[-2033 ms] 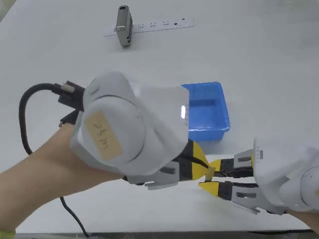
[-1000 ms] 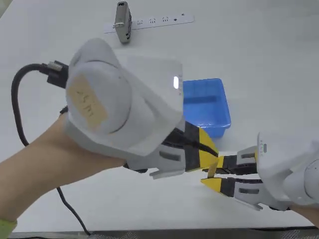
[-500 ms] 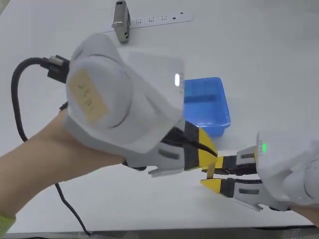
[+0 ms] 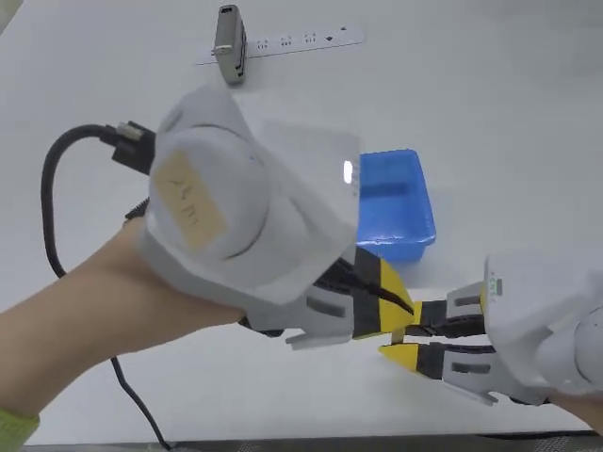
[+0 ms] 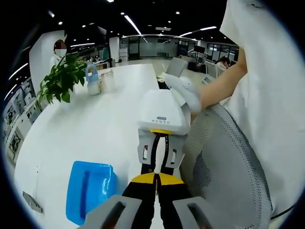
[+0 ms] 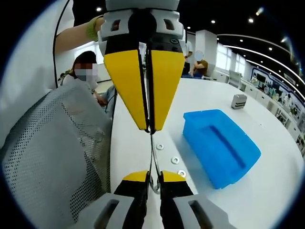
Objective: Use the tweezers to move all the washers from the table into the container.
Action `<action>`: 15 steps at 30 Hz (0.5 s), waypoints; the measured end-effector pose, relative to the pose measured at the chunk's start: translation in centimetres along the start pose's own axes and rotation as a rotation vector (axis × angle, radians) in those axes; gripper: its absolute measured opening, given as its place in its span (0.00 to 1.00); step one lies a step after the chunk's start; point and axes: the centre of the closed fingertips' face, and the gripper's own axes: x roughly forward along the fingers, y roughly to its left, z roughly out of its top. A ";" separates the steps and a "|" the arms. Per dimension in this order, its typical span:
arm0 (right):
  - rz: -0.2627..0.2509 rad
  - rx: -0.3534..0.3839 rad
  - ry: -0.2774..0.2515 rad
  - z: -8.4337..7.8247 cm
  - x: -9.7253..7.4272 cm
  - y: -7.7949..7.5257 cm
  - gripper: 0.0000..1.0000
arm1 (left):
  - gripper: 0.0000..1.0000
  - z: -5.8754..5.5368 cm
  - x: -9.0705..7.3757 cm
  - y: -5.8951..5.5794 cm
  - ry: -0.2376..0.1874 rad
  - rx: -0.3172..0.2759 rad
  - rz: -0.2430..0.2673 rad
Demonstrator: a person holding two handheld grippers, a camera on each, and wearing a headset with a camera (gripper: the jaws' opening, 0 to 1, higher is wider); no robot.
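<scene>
Thin metal tweezers [image 6: 152, 152] are held between the two grippers, which meet tip to tip. My left gripper [image 4: 408, 307] comes in from the left with its yellow jaws shut on one end of the tweezers; in the right gripper view it [image 6: 149, 128] hangs down from the top. My right gripper [image 6: 151, 178] is shut on the other end, low at the right in the head view [image 4: 405, 333]. Three small washers [image 6: 175, 160] lie on the white table just beside the tweezers. The blue container [image 4: 396, 202] stands right behind the jaws and looks empty [image 6: 221, 145].
A white power strip [image 4: 283, 41] with a grey adapter [image 4: 229, 38] lies at the far edge of the table. A black cable [image 4: 52, 235] trails from the left gripper. A mesh chair back [image 6: 52, 143] and seated people are behind the near edge.
The left gripper has tilted and dropped slightly while the head camera shifted. Both grippers' jaws have stayed together at the same spot in front of the container.
</scene>
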 end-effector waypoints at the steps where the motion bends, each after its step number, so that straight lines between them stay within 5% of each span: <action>1: -0.003 0.001 -0.001 0.0 0.0 0.0 0.05 | 0.00 0.0 0.0 0.0 0.004 -0.001 -0.003; 6: 0.001 0.040 0.010 -0.3 0.1 0.2 0.14 | 0.00 -0.5 0.2 0.0 0.039 0.027 -0.002; 8: 0.016 -0.050 0.006 -0.1 -0.3 0.4 0.06 | 0.00 -0.5 0.4 -0.2 0.036 0.030 -0.013; 9: 0.010 -0.035 0.001 0.0 -0.1 0.5 0.04 | 0.00 -0.5 0.5 -0.1 0.031 0.031 -0.014; 12: 0.010 -0.090 0.135 -2.7 0.4 0.2 0.02 | 0.00 -0.9 0.7 0.2 0.024 0.014 -0.004; 15: 0.010 -0.075 0.099 -2.1 0.4 0.2 0.02 | 0.00 -1.5 0.2 1.0 0.011 -0.026 0.043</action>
